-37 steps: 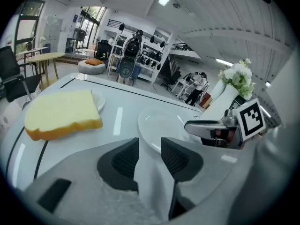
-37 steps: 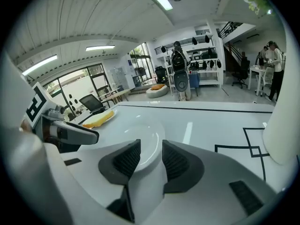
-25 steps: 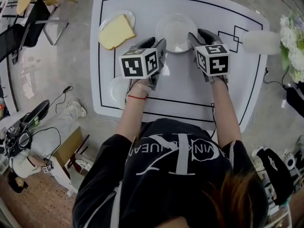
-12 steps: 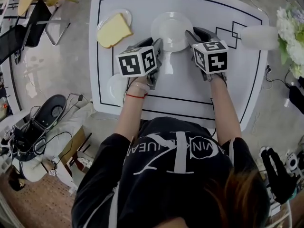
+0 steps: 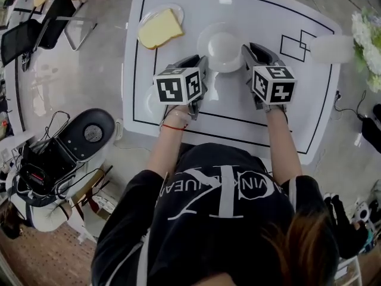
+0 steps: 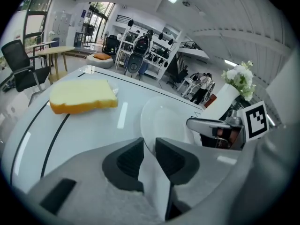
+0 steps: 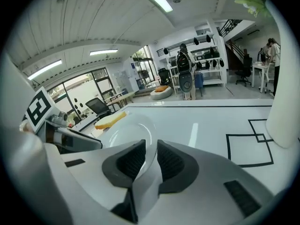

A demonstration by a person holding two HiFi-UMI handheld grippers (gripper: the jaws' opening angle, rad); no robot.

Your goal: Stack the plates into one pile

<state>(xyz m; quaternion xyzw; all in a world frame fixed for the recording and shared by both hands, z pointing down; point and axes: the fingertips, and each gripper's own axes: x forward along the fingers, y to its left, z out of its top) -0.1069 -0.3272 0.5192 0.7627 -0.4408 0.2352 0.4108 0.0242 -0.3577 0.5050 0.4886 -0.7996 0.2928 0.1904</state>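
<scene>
A white plate (image 5: 222, 44) lies mid-table between my two grippers. My left gripper (image 5: 203, 64) has the plate's left rim (image 6: 159, 118) between its closing jaws, and the pads press on it. My right gripper (image 5: 246, 51) is closing the same way on the right rim (image 7: 126, 132). A small plate (image 5: 172, 11) at the back left carries a slice of yellow bread (image 5: 159, 30). Another small white plate (image 5: 150, 102) lies near the table's front left, partly hidden under my left hand.
A white vase (image 5: 331, 49) with flowers (image 5: 368, 34) stands at the table's right edge. Black lines and squares (image 5: 296, 44) mark the white tabletop. A chair (image 5: 41, 28) and equipment with cables (image 5: 59, 154) sit on the floor to the left.
Both grippers have closed in on the big plate's opposite rims. The plate has shifted a little toward the person along with them.
</scene>
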